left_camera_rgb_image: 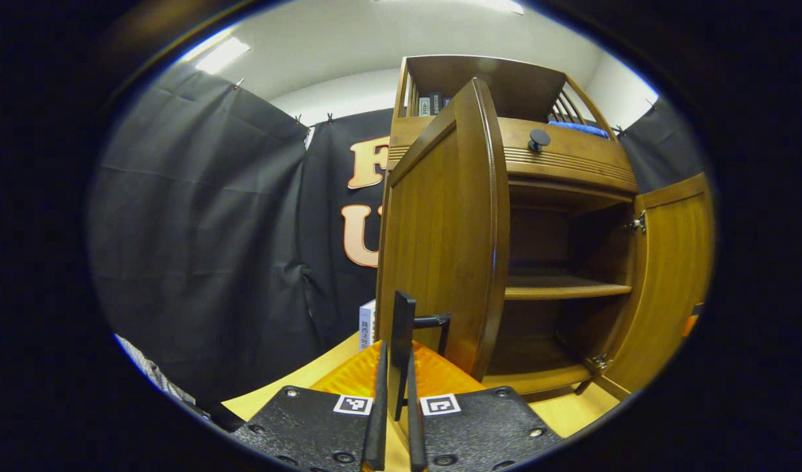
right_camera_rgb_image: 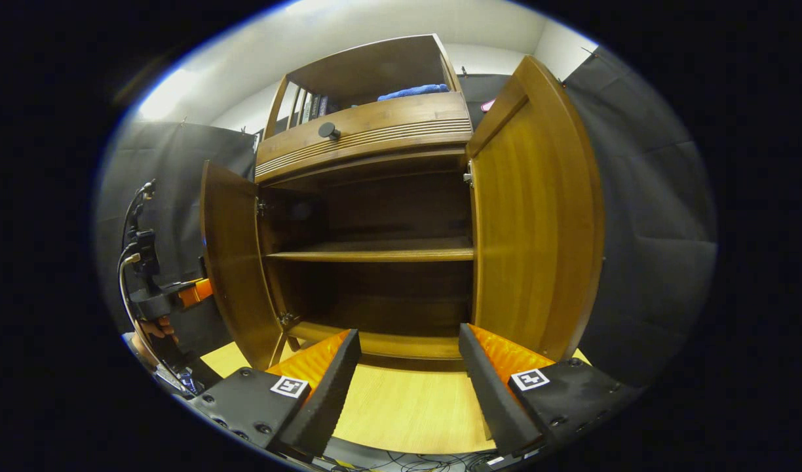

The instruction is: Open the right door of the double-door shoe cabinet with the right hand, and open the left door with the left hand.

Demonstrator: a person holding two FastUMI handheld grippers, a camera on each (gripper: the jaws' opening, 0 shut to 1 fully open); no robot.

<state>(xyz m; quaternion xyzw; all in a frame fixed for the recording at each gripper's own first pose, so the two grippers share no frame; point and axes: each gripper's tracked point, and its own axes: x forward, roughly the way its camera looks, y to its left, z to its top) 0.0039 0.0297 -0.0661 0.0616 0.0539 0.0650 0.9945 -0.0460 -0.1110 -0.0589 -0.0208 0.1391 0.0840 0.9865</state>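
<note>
The wooden shoe cabinet (right_camera_rgb_image: 375, 131) stands on a light table with both doors swung out. In the left gripper view the left door (left_camera_rgb_image: 440, 242) is edge-on right in front of me. My left gripper (left_camera_rgb_image: 396, 354) is shut on its dark bar handle (left_camera_rgb_image: 402, 314). The right door (left_camera_rgb_image: 669, 275) hangs wide at the far right. In the right gripper view my right gripper (right_camera_rgb_image: 407, 341) is open in front of the lower compartment, holding nothing, with the right door (right_camera_rgb_image: 532, 216) just to its right. The left door (right_camera_rgb_image: 234, 262) and the other gripper with a hand (right_camera_rgb_image: 158, 295) are at the left.
Inside, a middle shelf (right_camera_rgb_image: 375, 250) and the floor of the cabinet are bare. Above the doors is a drawer with a dark knob (right_camera_rgb_image: 327, 130). A blue cloth (right_camera_rgb_image: 414, 90) and books (left_camera_rgb_image: 430, 103) sit in the top shelf. A white box (left_camera_rgb_image: 368, 322) stands behind the left door.
</note>
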